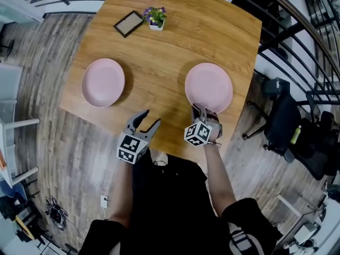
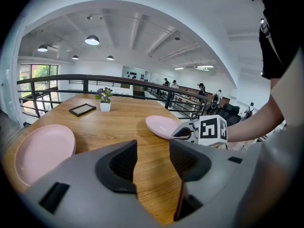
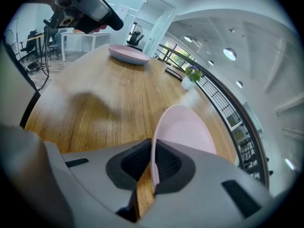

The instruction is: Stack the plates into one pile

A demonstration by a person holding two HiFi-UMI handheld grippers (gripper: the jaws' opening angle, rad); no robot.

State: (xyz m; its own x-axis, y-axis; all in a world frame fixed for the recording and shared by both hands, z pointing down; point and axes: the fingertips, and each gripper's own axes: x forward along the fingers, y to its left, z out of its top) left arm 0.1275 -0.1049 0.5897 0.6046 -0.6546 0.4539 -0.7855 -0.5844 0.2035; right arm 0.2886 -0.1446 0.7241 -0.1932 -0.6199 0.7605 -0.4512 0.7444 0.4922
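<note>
Jaws of the right gripper [image 1: 201, 110] pinch the near rim of the right pink plate [image 1: 209, 86]; the left gripper [image 1: 145, 118] gapes empty. This looks like the grasp step. Next, lift the plate level and carry it across the wooden table [image 1: 159, 52] onto the left pink plate [image 1: 103, 82], well apart. The gripped plate is round with no long axis and lies face up.

Near rim of right plate [image 1: 209, 86] is hidden under right gripper [image 1: 203, 112]; in the right gripper view that rim section vanishes between the closed pads. There the left gripper [image 3: 92, 8] is blurred and cut off by the top edge. Lower edge of left plate [image 2: 40, 151] is hidden behind the left gripper's own body. Contents of picture frame [image 1: 128, 23] too small to tell. Near edge of table [image 1: 175, 52] is partly hidden by the person [image 1: 170, 206].
</note>
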